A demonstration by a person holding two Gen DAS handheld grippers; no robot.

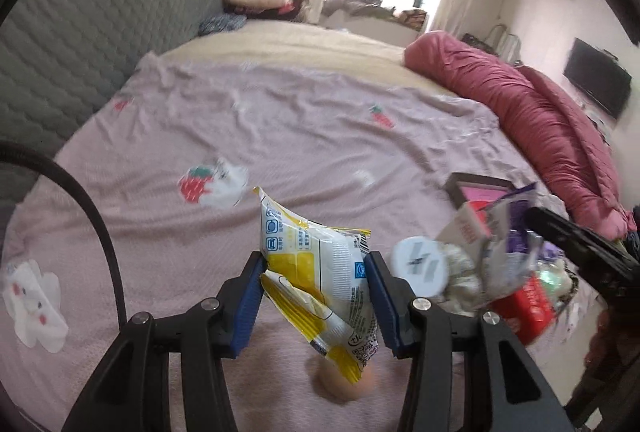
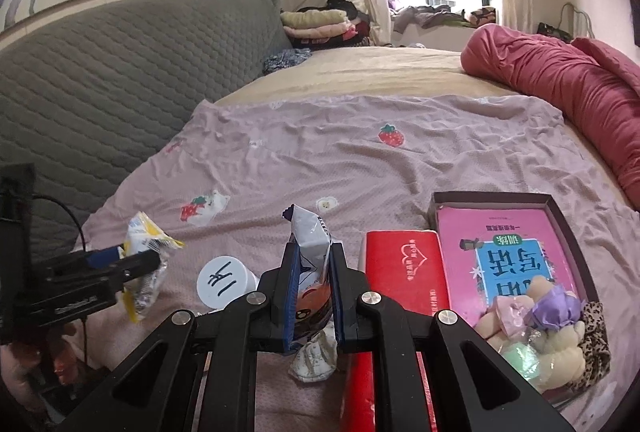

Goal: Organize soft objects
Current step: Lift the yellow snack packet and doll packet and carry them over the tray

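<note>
The left gripper (image 1: pixel 316 296) held a yellow-and-white snack packet (image 1: pixel 320 284), its blue fingers (image 1: pixel 250 304) pressed on both sides, lifted above the pink bedsheet (image 1: pixel 280 136). The right gripper (image 2: pixel 313 296) pinched a white-and-purple packet (image 2: pixel 310 244) upright between nearly closed fingers (image 2: pixel 289 292). Beneath it lay a crumpled cloth (image 2: pixel 314 360); to its left, a white lid (image 2: pixel 224 282); to its right, a red book (image 2: pixel 404 272) beside a box (image 2: pixel 560 216) containing a pink booklet (image 2: pixel 504 252) and plush toys (image 2: pixel 552 336).

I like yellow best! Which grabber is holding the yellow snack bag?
The left gripper holds the yellow and white snack packet. The right gripper pinches a white and purple packet instead.
</note>
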